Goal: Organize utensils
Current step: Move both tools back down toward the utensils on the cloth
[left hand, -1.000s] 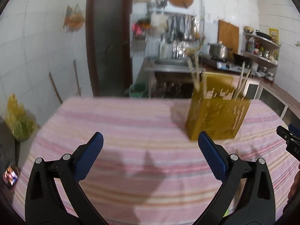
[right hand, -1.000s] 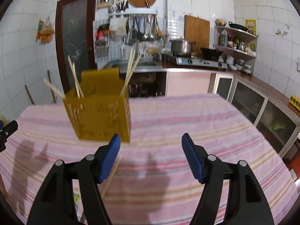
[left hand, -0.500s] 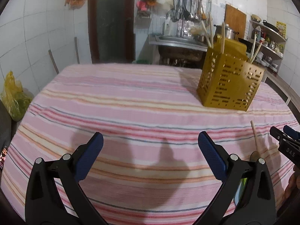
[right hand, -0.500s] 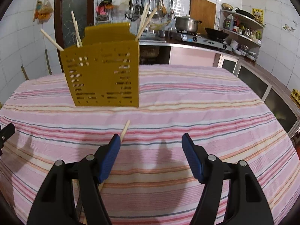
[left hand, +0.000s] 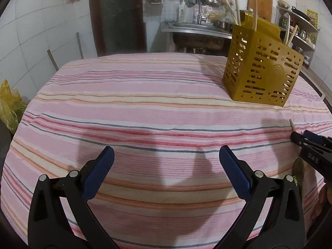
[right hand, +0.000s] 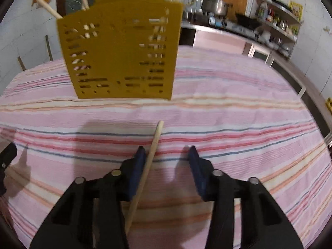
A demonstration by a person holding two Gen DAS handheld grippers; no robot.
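A yellow perforated utensil holder (left hand: 261,70) (right hand: 120,51) stands upright on the pink striped tablecloth (left hand: 145,103), with several chopsticks sticking out of its top. One wooden chopstick (right hand: 149,161) lies on the cloth in front of it; in the left wrist view only its tip (left hand: 292,124) shows. My right gripper (right hand: 166,155) (left hand: 311,147) hangs low over that chopstick. Its jaws are closing, with the stick lying beside the left finger (right hand: 139,166) and a gap to the right one. My left gripper (left hand: 166,157) is open over bare cloth, left of the holder.
Behind the table are a dark door (left hand: 118,14), a steel sink (left hand: 197,29) and a counter with a pot (right hand: 213,6) and shelves (right hand: 280,16). A yellow bag (left hand: 8,105) sits on the floor at the left. The table's right edge runs near cabinets (right hand: 259,51).
Both grippers have come down toward the table and tilted downward. The right gripper's jaws have narrowed around the lying chopstick, and the holder looms larger in its view.
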